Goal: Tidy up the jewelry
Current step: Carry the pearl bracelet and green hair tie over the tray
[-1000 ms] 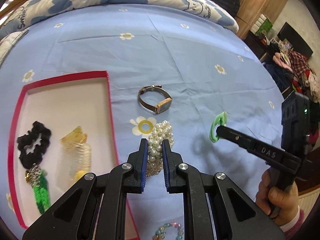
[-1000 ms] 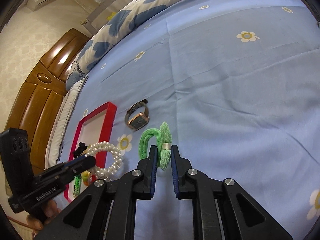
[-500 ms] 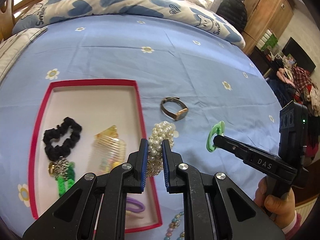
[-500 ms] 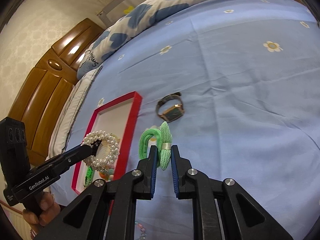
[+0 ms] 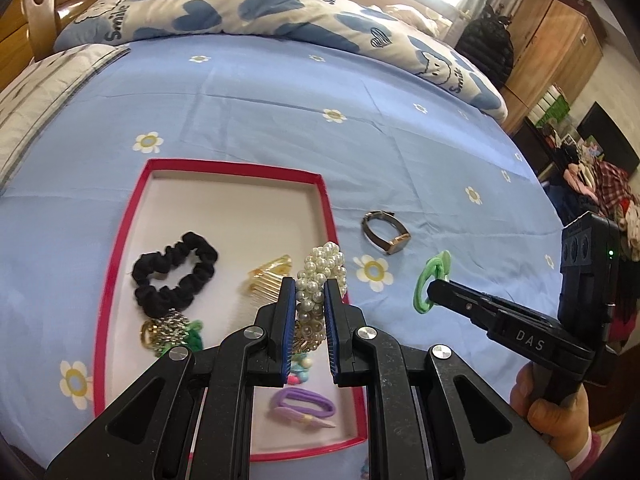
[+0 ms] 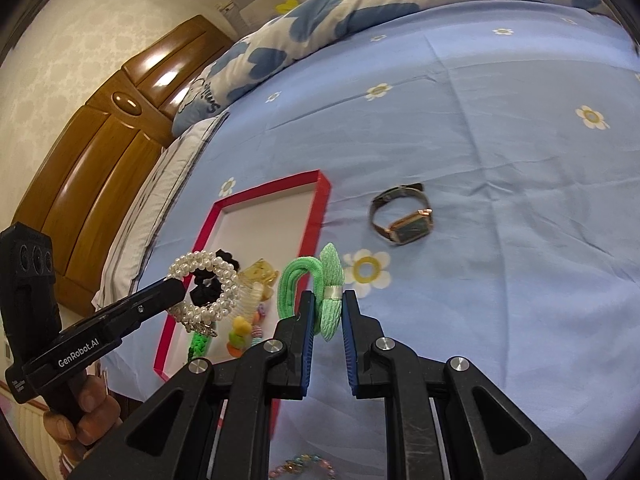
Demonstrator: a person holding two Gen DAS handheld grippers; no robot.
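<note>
My left gripper (image 5: 310, 292) is shut on a white pearl bracelet (image 5: 320, 276) and holds it above the right side of the red-rimmed tray (image 5: 132, 208). The bracelet also shows in the right wrist view (image 6: 204, 284). My right gripper (image 6: 326, 304) is shut on a green hair tie (image 6: 320, 280), held above the blue sheet just right of the tray (image 6: 316, 208). The green tie also shows in the left wrist view (image 5: 432, 280). A gold watch (image 5: 386, 232) lies on the sheet right of the tray; it also shows in the right wrist view (image 6: 404, 220).
The tray holds a black scrunchie (image 5: 176, 276), a yellow comb (image 5: 268, 276), a purple hair tie (image 5: 302, 400) and a green-and-gold piece (image 5: 168, 332). A pastel bead bracelet (image 6: 300, 466) lies at the near edge. A patterned quilt (image 5: 260, 12) lies at the back.
My left gripper has carried the pearl bracelet left, from the sheet to above the tray. My right gripper has moved with the green tie toward the tray.
</note>
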